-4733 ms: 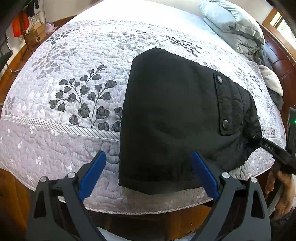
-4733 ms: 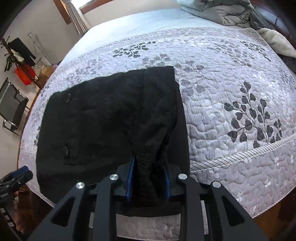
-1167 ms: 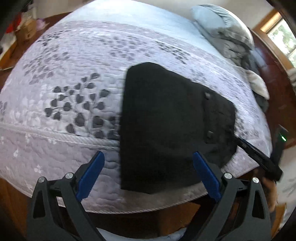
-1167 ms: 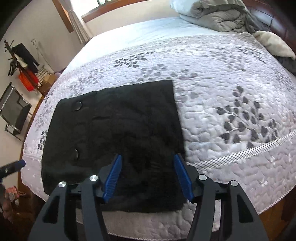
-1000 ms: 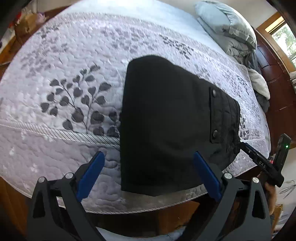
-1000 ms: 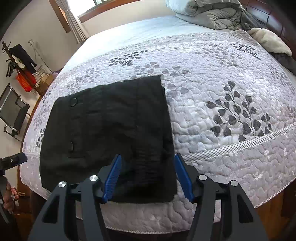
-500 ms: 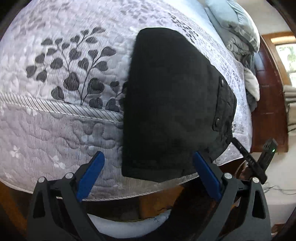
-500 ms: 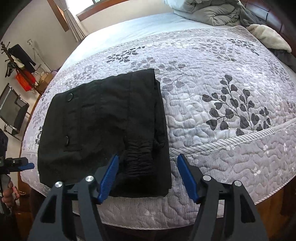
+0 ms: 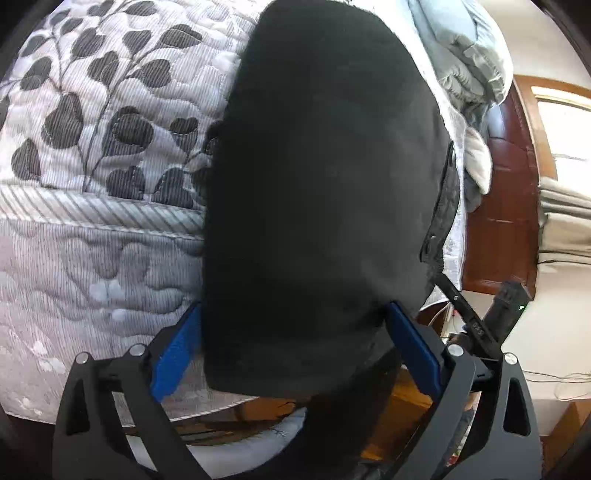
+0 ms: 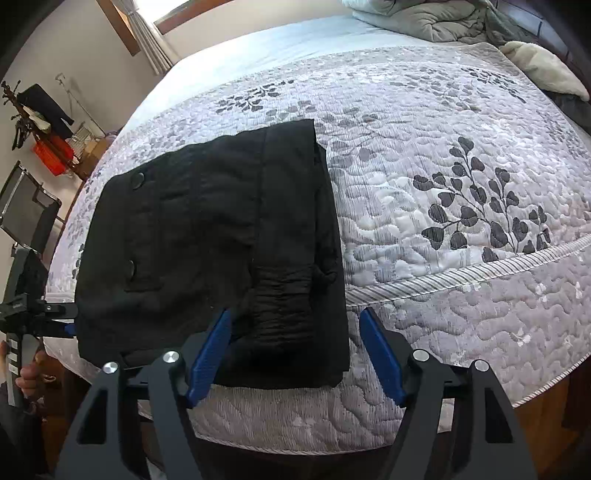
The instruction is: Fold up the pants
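Black folded pants (image 10: 207,240) with two snap buttons lie on the grey leaf-print quilt (image 10: 461,155) near the bed's front edge. My right gripper (image 10: 295,354) hovers over their gathered waistband end. Its jaws are opening, the fabric lies between the blue pads, and neither pad presses on it. In the left wrist view the pants (image 9: 325,184) fill the middle. My left gripper (image 9: 295,343) stands wide open with the near end of the pants between its fingers. From the right wrist view the left gripper (image 10: 55,314) shows at the pants' left edge, held by a hand (image 10: 29,373).
Crumpled grey bedding (image 10: 424,18) and a cream cloth (image 10: 543,66) lie at the head of the bed. A dark wooden headboard (image 9: 498,206) stands to the right. A folding chair (image 10: 26,210) and a clothes rack (image 10: 40,110) stand beside the bed.
The right gripper let go of the pants' fold and its jaws kept widening. The left gripper sank and tilted toward the pants' near end, which now fills its view.
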`<state>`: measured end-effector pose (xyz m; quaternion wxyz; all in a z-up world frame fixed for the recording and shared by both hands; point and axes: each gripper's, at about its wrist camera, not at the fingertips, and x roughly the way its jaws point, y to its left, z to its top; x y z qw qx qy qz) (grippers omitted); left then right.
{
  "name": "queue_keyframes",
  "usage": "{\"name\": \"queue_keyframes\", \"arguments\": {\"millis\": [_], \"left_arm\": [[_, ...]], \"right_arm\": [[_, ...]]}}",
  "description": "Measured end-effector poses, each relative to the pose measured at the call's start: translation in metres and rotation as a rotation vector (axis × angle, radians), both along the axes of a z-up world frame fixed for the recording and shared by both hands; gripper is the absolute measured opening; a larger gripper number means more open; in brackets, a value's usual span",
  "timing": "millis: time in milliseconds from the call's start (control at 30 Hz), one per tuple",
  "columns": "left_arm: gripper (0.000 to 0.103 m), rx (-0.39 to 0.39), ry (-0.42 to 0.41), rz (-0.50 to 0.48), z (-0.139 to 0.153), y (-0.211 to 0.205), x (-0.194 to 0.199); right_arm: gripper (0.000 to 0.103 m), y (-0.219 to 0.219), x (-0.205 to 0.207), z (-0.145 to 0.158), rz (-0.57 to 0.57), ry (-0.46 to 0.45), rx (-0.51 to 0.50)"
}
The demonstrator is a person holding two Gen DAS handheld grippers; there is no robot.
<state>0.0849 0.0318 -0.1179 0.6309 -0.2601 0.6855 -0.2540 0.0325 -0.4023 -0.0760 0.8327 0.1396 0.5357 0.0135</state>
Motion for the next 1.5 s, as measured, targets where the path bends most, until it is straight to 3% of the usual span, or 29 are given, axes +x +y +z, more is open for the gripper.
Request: {"name": "queue_keyframes", "arguments": {"millis": [233,367,433,600,733,1033,1500], "left_arm": [[0.096,0.017,0.011,0.012,-0.001,-0.006,0.010],[0.096,0.063,-0.017,0.018,0.005,-0.005,0.013],[0.096,0.091,-0.038,0.002,0.008,-0.009,0.011],[0.095,0.059,-0.018,0.025,0.005,-0.004,0.014],[0.095,0.007,0.006,0.074,0.002,0.007,0.021],[0.097,0.067,-0.014,0.018,0.001,-0.013,0.027],[0.098,0.052,-0.013,-0.016,-0.003,-0.023,0.037]], "right_arm": [[0.073,0.001,0.003,-0.008,0.003,0.019,0.012],[0.074,-0.003,0.002,-0.006,-0.006,0.017,0.014],[0.083,-0.008,0.003,-0.002,-0.017,0.008,0.014],[0.090,-0.026,0.010,0.004,-0.040,-0.002,0.141],[0.090,-0.033,0.026,-0.005,-0.030,0.035,0.163],[0.090,-0.045,0.041,-0.044,-0.016,0.113,0.304],[0.092,-0.043,0.057,-0.069,0.028,0.147,0.488]]}}
